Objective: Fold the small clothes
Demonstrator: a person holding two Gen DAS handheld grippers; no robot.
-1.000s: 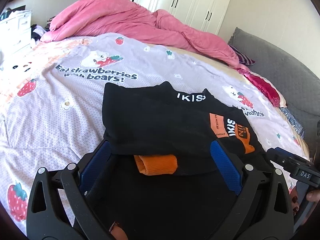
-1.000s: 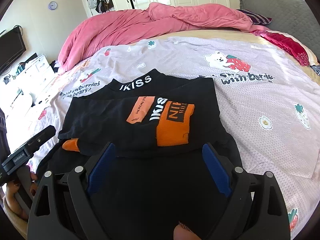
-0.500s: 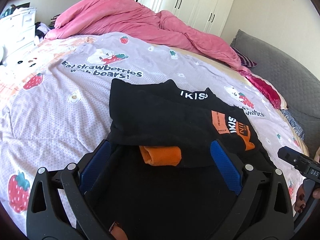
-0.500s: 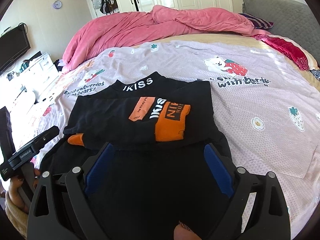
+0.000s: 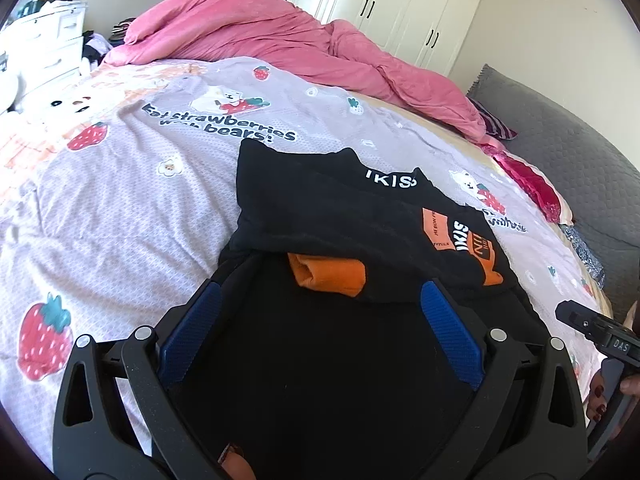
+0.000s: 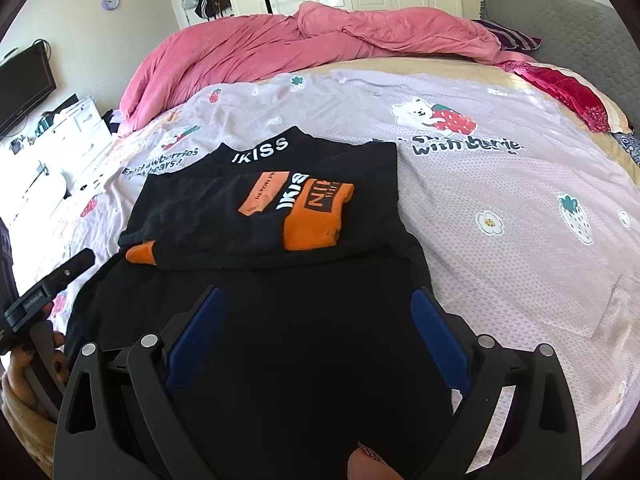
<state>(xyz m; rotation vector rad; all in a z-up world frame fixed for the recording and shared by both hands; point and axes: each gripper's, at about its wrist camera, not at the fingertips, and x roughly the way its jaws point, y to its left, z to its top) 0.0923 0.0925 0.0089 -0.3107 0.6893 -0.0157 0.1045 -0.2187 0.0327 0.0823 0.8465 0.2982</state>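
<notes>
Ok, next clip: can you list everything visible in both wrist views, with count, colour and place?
sweater: one, black with orange cuffs and white IKISS lettering, partly folded, near middle of the bed
bedsheet: one, lilac with strawberry and bear prints, covering the bed
duvet: one, pink, bunched at the far side
headboard: one, grey, padded, right edge
wardrobe: one, white, far wall
drawer unit: one, white, left of the bed
wall clock: one, lilac, far wall
left hand-held gripper: one, black with blue pads, open above the sweater's hem
right hand-held gripper: one, same, open
</notes>
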